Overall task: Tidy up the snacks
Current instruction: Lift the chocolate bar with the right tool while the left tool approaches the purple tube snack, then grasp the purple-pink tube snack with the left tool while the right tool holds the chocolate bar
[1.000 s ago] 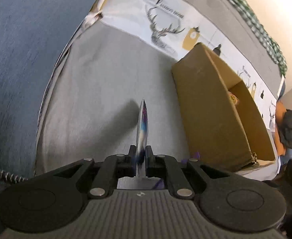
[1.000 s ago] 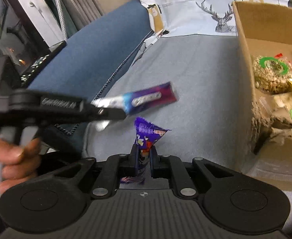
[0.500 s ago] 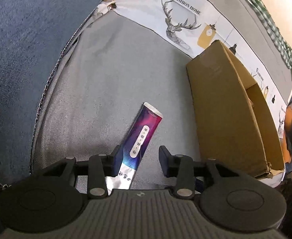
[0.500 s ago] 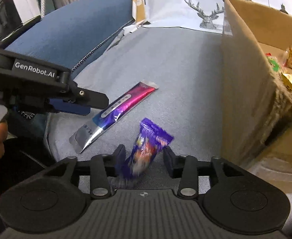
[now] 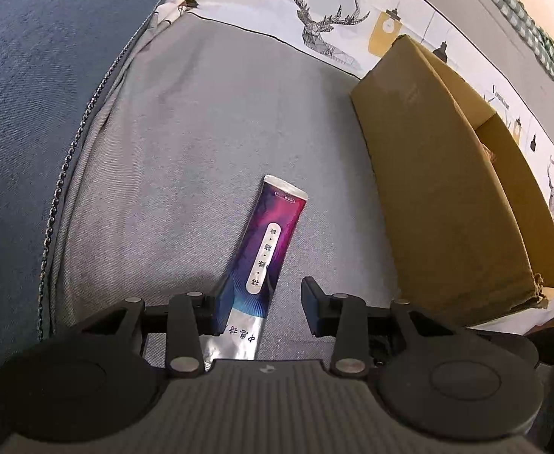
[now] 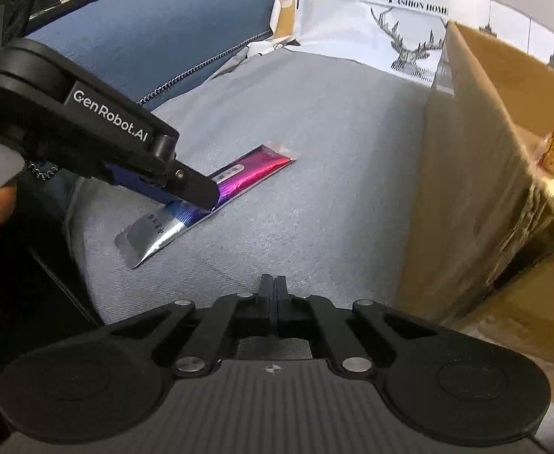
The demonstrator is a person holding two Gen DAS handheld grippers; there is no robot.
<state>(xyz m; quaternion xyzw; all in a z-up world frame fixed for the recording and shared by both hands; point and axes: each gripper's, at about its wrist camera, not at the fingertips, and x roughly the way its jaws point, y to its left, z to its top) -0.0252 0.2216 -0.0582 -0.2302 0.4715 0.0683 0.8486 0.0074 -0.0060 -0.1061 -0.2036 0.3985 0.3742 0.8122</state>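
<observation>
Left wrist view: we see purple snack stick (image 5: pixel 267 249) flat on grey cushion (image 5: pixel 186 159), long axis running fwd from left claw (image 5: pixel 261 302), spread, straddling its near end. Right claw (image 6: pixel 273 291) pressed together, empty, farther off. Cardboard box (image 5: pixel 447 196) lies to right; left claw nearer for regrasp.

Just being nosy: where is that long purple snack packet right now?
The purple packet lies flat on the grey cushion, between the open fingers of the left gripper, left of the cardboard box.
</observation>
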